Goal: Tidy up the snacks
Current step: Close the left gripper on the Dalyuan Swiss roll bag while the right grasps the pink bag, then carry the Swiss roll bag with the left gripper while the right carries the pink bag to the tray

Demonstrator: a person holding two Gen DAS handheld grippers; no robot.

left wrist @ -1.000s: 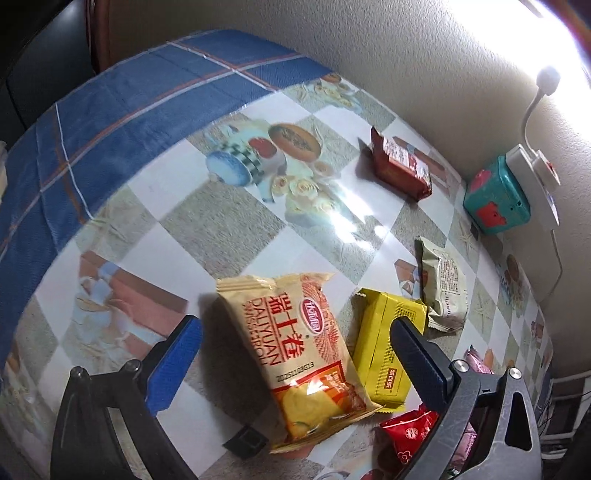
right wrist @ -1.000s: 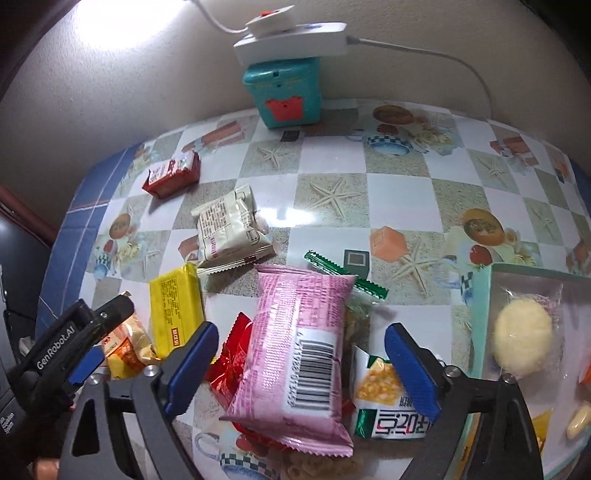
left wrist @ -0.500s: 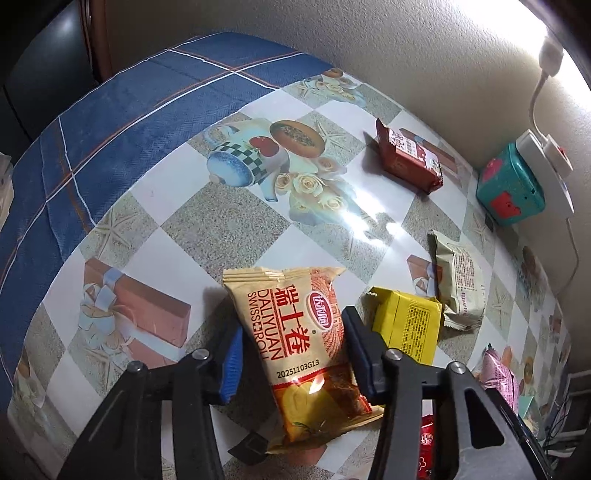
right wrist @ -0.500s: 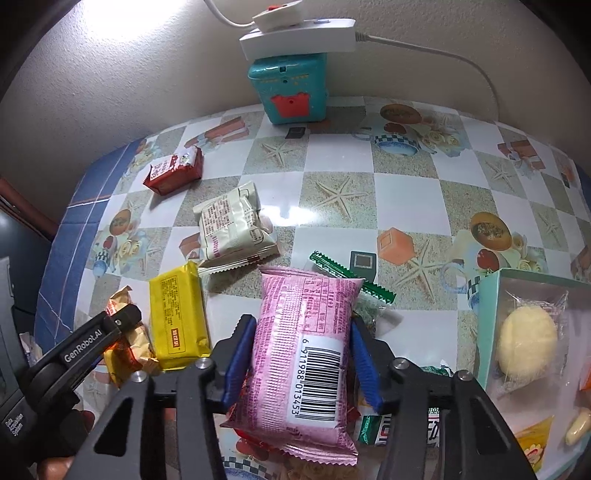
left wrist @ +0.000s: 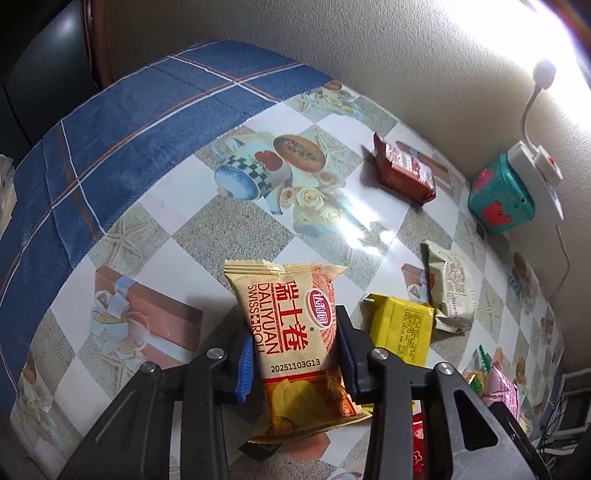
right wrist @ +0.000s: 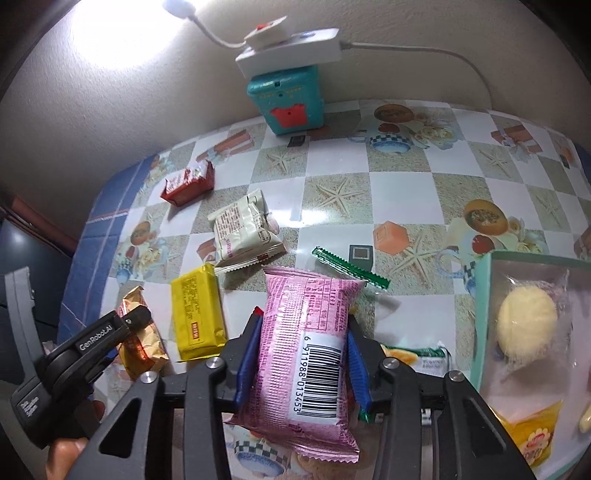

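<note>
My left gripper point(left wrist: 293, 350) is shut on an orange Swiss roll packet point(left wrist: 295, 332), its blue pads pressing both sides. In the right wrist view, the right gripper point(right wrist: 303, 350) is shut on a pink barcode packet point(right wrist: 306, 354). That view also shows the left gripper point(right wrist: 129, 325) at the lower left, holding the orange packet point(right wrist: 142, 339). A yellow packet point(right wrist: 195, 314), a cream packet point(right wrist: 242, 229) and a red packet point(right wrist: 188, 182) lie on the patterned tablecloth point(right wrist: 399, 192). A mint green box point(right wrist: 480, 302) at the right holds wrapped pastries.
A teal box point(right wrist: 290, 99) with a white power strip point(right wrist: 291, 51) on top stands against the back wall, with a bright lamp point(right wrist: 177, 5) above. A green-edged wrapper point(right wrist: 351, 267) and more packets lie under the pink one. The cloth's blue border point(left wrist: 129, 122) runs along the left.
Both grippers went from wide open to shut, the left on the orange packet and the right on the pink packet. Neither hand has shifted much.
</note>
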